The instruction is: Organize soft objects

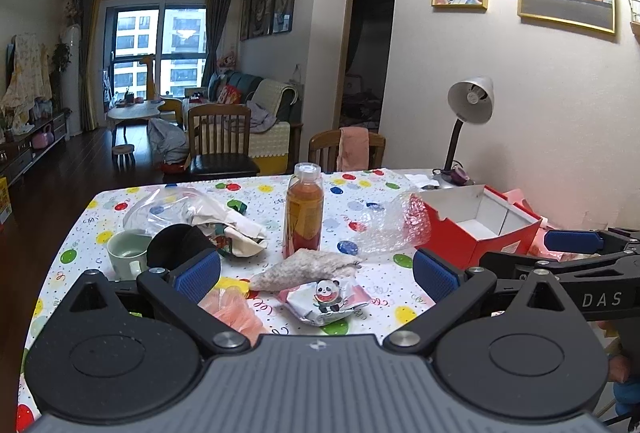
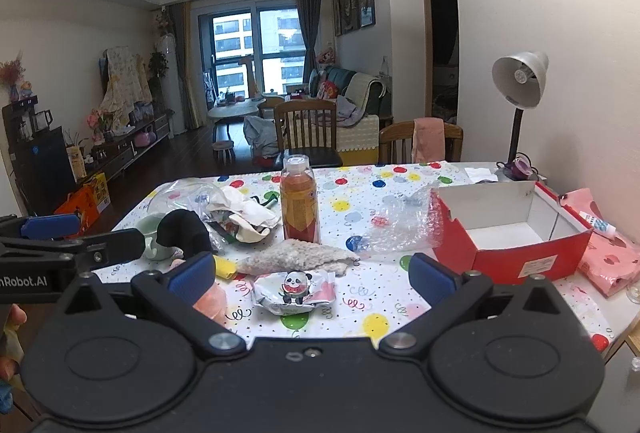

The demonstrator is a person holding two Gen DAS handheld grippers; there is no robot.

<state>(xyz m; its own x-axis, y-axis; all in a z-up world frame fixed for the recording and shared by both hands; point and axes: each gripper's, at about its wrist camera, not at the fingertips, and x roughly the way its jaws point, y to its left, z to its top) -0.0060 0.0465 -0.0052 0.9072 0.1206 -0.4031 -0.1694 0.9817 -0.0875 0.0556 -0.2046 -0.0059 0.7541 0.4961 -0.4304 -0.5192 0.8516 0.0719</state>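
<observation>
The left gripper (image 1: pixel 316 273) hovers above the near edge of the table (image 1: pixel 360 201), its blue pads (image 1: pixel 199 273) spread wide and gripping nothing. Between them, lower down, lie the fuzzy beige cloth (image 1: pixel 306 269) and the panda packet (image 1: pixel 326 299) (a pink soft item (image 1: pixel 232 311) sits just beside the left pad). The right gripper (image 2: pixel 312 273) is equally wide apart and empty, framing the same cloth (image 2: pixel 294 255) and packet (image 2: pixel 294 291). Farther right stands the open red box (image 2: pixel 516 233).
</observation>
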